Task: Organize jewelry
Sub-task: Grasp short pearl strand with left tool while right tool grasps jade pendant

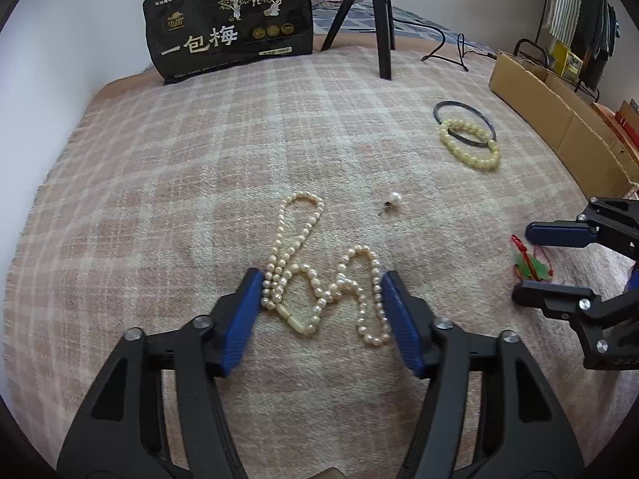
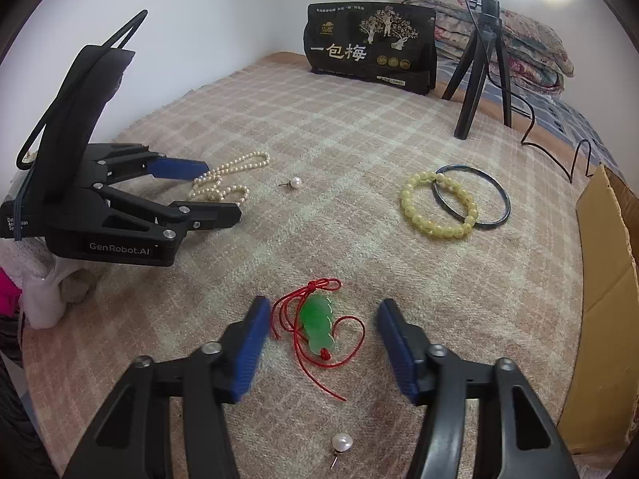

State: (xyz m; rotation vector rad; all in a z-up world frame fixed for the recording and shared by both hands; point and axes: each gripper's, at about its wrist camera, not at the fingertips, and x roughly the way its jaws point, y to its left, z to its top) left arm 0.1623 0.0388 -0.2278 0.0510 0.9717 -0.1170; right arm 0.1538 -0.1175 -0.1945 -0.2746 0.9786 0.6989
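A pearl necklace [image 1: 319,271] lies tangled on the plaid blanket between the open jaws of my left gripper [image 1: 321,279], which sits low around it; it also shows in the right wrist view [image 2: 223,179]. My right gripper [image 2: 321,311] is open around a green jade pendant on red cord [image 2: 317,325], also visible in the left wrist view [image 1: 531,265]. A yellow bead bracelet [image 2: 437,209] overlaps a dark bangle [image 2: 473,193]. One pearl earring [image 2: 293,182] lies mid-blanket, another [image 2: 342,443] lies near my right gripper's base.
A black snack bag [image 1: 231,24] stands at the back of the blanket [image 1: 159,183]. A tripod [image 2: 483,60] with a ring light and cable stands back right. A cardboard box [image 2: 603,299] borders the right edge. Folded quilts [image 2: 519,36] lie behind.
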